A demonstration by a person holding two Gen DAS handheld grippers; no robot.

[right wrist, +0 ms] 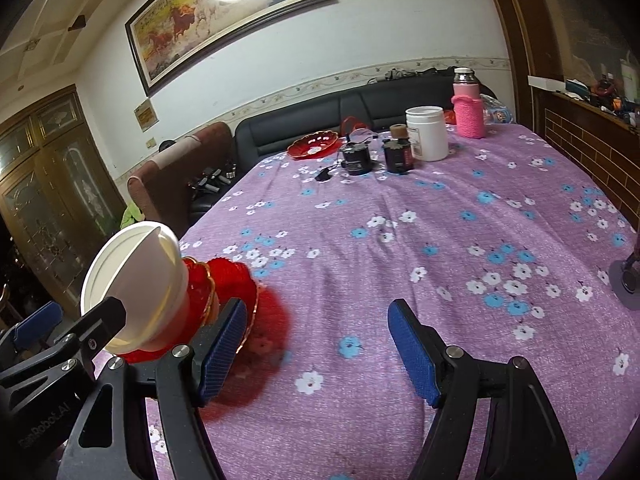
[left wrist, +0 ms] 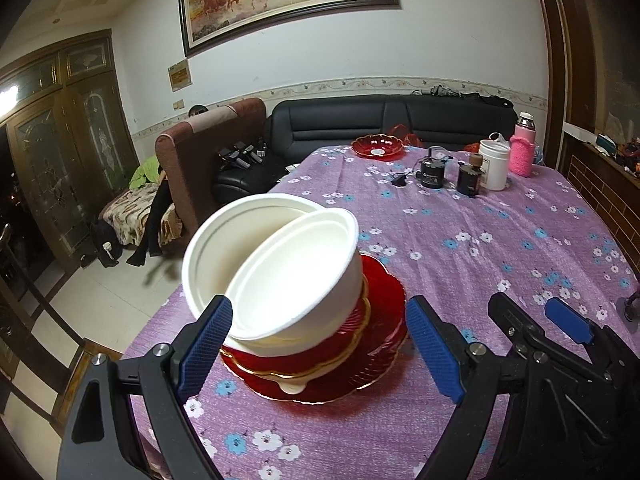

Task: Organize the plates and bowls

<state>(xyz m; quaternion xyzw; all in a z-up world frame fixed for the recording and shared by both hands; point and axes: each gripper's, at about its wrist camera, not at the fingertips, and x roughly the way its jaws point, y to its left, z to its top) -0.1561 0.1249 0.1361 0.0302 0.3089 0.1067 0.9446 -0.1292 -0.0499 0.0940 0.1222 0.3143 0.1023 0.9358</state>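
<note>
Two nested white bowls [left wrist: 296,268] lean toward me on a stack of red gold-rimmed plates [left wrist: 384,300] near the table's left edge. My left gripper [left wrist: 320,344] is open around them: its left pad [left wrist: 208,340] overlaps the bowl rims, while its right pad [left wrist: 436,352] stands clear beside the plates. In the right wrist view the bowls [right wrist: 140,276] and plates [right wrist: 236,280] sit at the left. My right gripper [right wrist: 318,344] is open over bare cloth, nothing between its fingers. A second red dish [left wrist: 378,146] lies at the table's far end.
A purple flowered cloth [right wrist: 440,220] covers the table. At the far end stand a white jar [right wrist: 427,133], a pink-sleeved bottle [right wrist: 469,108] and two dark jars [right wrist: 356,158]. A grey base [right wrist: 628,280] sits at the right edge. A black sofa [left wrist: 400,120] stands behind the table.
</note>
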